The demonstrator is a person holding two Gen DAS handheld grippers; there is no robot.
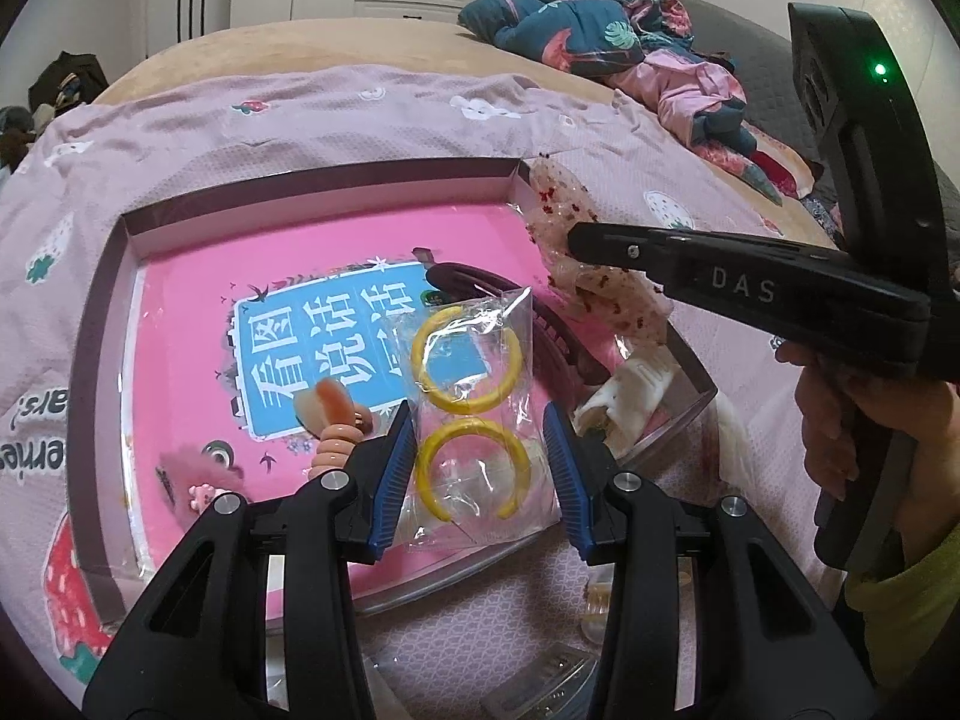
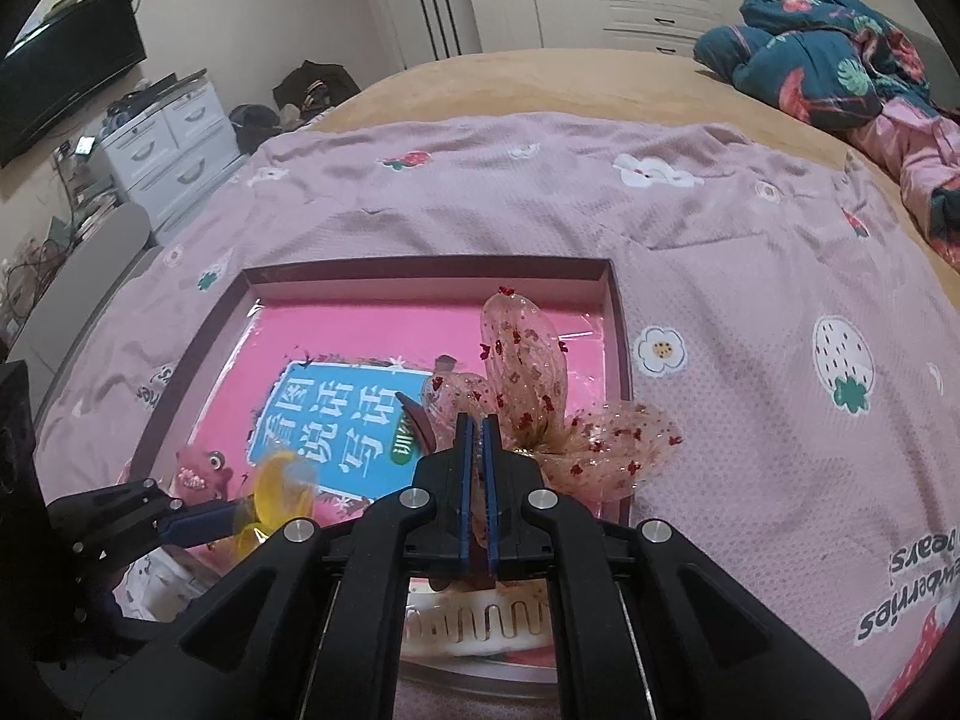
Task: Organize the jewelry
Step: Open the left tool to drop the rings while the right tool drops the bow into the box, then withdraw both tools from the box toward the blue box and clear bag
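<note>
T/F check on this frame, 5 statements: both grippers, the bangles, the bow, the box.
1. The right gripper is shut on the sheer bow. True.
2. The left gripper is shut on the bag of yellow bangles. False: its fingers stand apart on either side of the bag, open.
3. The bag holds two yellow bangles. True.
4. The box stands on a bare wooden table. False: it lies on a pink printed bedspread.
5. The bow is plain white. False: it is translucent pinkish with small red flecks.
</note>
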